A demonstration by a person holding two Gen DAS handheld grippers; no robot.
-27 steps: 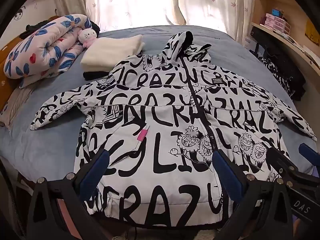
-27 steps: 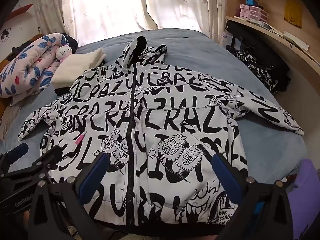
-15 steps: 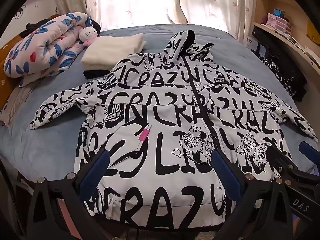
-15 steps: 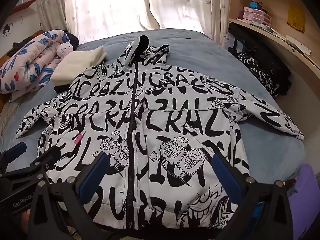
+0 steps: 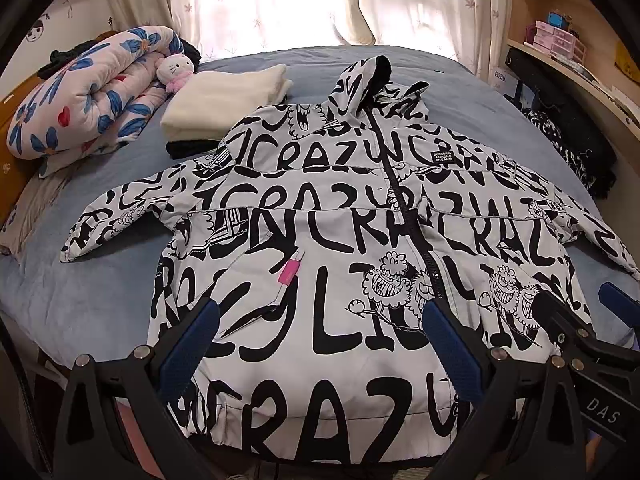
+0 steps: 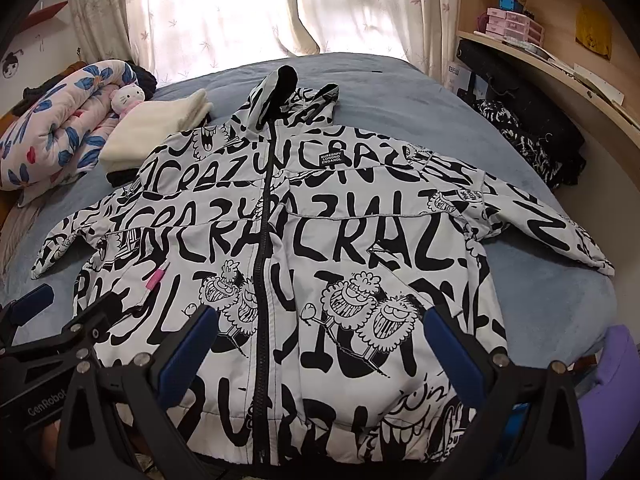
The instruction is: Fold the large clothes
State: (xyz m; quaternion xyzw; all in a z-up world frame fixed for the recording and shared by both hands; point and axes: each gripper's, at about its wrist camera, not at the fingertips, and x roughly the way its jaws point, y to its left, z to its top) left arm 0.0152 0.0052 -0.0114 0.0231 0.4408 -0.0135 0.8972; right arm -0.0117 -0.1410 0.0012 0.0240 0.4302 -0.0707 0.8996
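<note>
left tongs (image 5: 320, 344) and right tongs (image 6: 320, 344): both spread wide, nothing between the pads, hovering above the hem end of the white hooded jacket with black lettering print and black zip (image 5: 344, 248). no fold started, by the look of it.

jacket lies face up, zipped, flat on the blue-grey bed (image 5: 100, 292), both sleeves spread out to the sides. long axis runs hem to hood: hem at the near edge under the tongs, hood pointing away toward the curtained window (image 5: 280, 0).

for the first fold i'd take each sleeve near the cuff, one per tong, pinching the fabric edge only, and bring it across the chest. keep the zip line straight as the reference.
</note>
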